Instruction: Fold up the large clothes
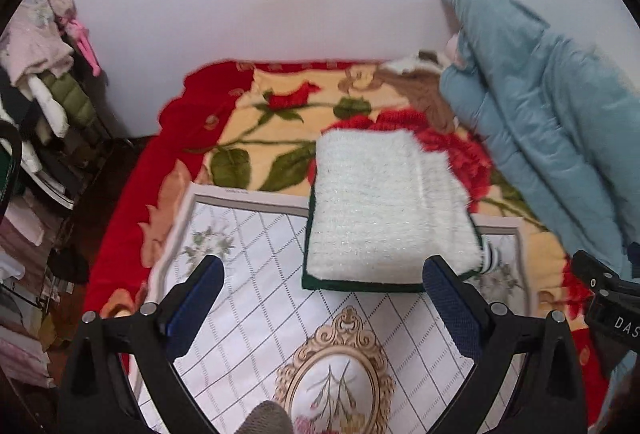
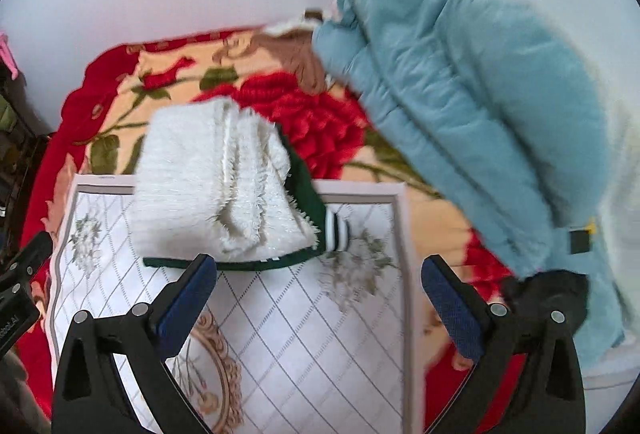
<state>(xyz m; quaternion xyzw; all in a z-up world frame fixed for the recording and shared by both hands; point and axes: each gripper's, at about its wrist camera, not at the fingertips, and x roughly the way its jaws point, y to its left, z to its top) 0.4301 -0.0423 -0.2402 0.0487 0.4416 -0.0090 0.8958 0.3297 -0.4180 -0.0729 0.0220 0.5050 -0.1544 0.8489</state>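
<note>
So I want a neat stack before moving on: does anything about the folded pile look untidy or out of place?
Mostly tidy. The white fuzzy garment lies folded on a dark green one, but a green-and-white striped cuff sticks out at the pile's right edge onto the quilted mat.

Rose-print blanket [image 1: 280, 106] on apparently a bed, white mat [image 1: 248, 274], blue coat [image 1: 560, 138]

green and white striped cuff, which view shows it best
The right wrist view: the striped cuff lies clear beside the folded white sweater. The left wrist view shows only a sliver behind the gripper's finger.
</note>
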